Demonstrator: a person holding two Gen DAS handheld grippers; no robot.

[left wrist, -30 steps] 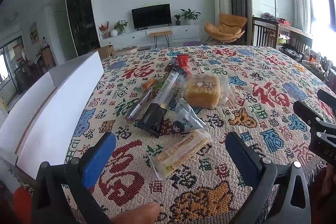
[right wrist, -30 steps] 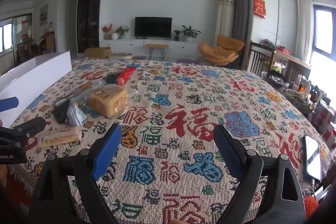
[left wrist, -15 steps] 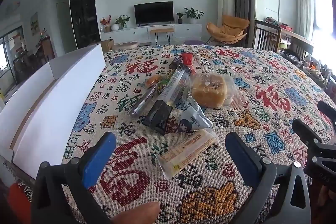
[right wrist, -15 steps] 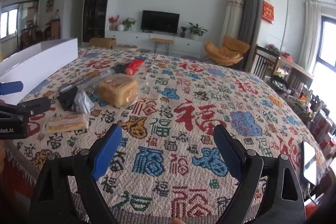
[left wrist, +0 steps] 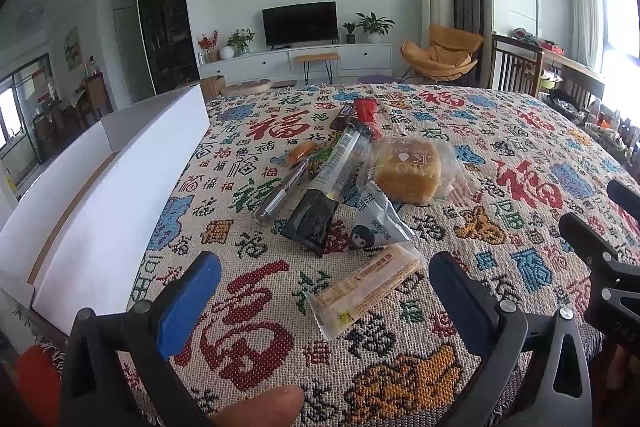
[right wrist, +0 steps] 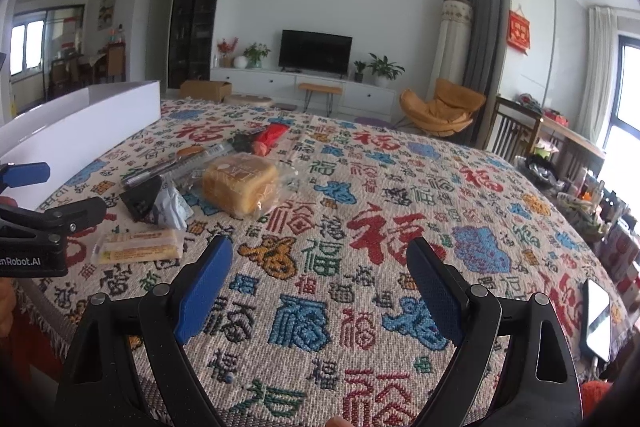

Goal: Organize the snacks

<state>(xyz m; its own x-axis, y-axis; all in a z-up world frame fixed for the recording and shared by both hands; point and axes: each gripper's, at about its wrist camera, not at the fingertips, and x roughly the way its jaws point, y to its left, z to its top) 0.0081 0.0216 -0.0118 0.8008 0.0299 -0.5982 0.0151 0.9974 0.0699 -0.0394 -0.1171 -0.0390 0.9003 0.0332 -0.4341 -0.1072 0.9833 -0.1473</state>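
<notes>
Left wrist view showed the left gripper [left wrist: 320, 283], jaws wide and empty, had edged nearer the clear-wrapped beige wafer bar [left wrist: 366, 289] on the woven patterned tablecloth [left wrist: 520, 155]; right gripper [right wrist: 320, 267] likewise wide, pickup not begun.

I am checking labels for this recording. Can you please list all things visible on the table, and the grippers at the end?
wafer bar: 1, pale yellow, nearest the left gripper
triangular pack: 1, grey, behind the wafer bar
bread: 1, golden, clear bag, mid pile
long black pack: 1, black and clear, left of the bread
red pack: 1, red, far end of the pile
white box: 1, white, left table edge
phone: 1, right table edge
left gripper: jaws open
right gripper: jaws open
</notes>
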